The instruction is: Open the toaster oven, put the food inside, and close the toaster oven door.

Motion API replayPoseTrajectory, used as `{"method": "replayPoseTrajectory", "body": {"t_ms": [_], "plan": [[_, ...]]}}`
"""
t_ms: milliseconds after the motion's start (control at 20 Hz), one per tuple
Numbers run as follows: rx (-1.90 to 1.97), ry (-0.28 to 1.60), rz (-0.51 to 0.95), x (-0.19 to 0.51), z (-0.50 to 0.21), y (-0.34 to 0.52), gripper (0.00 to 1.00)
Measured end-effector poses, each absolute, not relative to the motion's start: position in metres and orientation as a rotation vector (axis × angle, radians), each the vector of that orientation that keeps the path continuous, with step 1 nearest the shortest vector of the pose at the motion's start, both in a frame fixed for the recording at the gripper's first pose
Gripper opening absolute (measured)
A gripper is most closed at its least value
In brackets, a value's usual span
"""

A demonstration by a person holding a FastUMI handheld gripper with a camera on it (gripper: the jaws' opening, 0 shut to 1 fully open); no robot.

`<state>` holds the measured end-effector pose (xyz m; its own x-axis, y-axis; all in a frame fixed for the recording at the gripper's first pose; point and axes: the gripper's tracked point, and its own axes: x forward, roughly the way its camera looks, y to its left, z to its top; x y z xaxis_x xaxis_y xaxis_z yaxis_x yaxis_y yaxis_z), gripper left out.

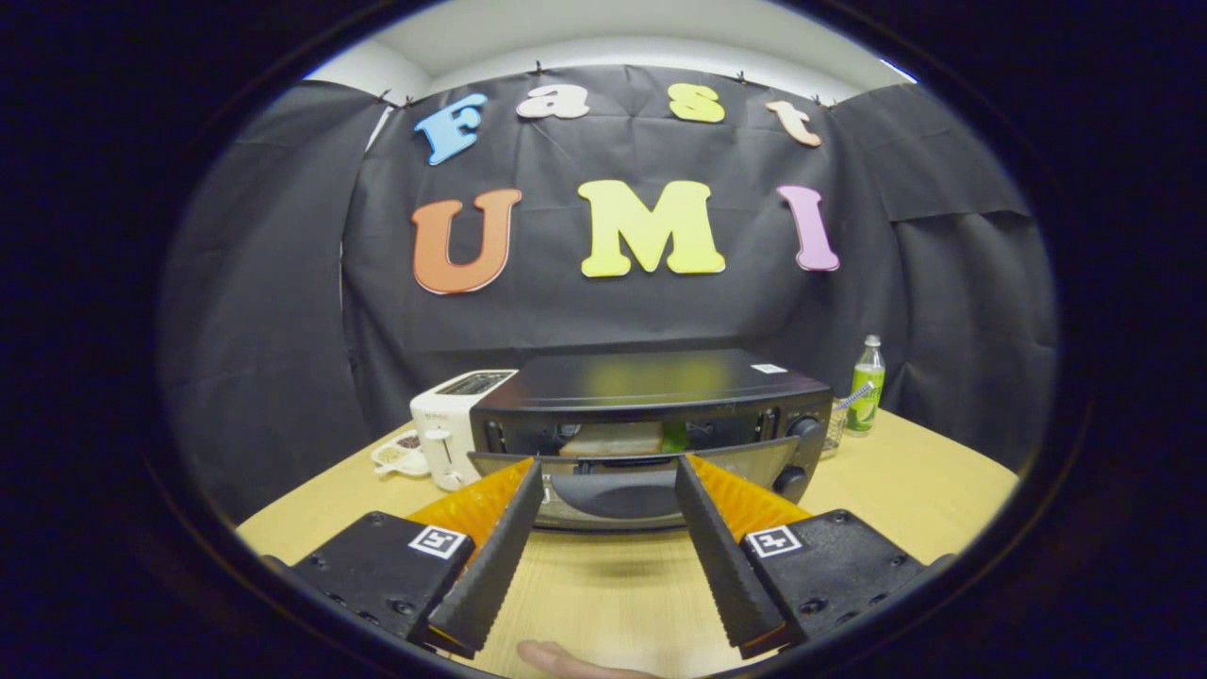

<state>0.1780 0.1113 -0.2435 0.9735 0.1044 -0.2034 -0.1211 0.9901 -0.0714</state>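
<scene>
Wooden table (905,481) before black cloth, toaster oven (651,415) door part open, gripper (608,471) jaws apart, empty.

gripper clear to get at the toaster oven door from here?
Probably yes. The gripper is open, its fingers spread to either side of the toaster oven door, which hangs partly open just ahead. Nothing lies between them; bread already sits inside. The white toaster and bottle stand off to the sides.

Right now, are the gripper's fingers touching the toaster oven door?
Cannot tell. In the gripper view the open gripper has its fingertips overlapping the partly open toaster oven door, with no plain gap or contact visible.
</scene>
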Motion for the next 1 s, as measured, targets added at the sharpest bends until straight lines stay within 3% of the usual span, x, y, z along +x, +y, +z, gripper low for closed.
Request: {"method": "replayPoseTrajectory", "body": {"t_ms": [1000], "plan": [[-0.034,0.092,0.028,0.065,-0.066,0.059,0.92]]}}
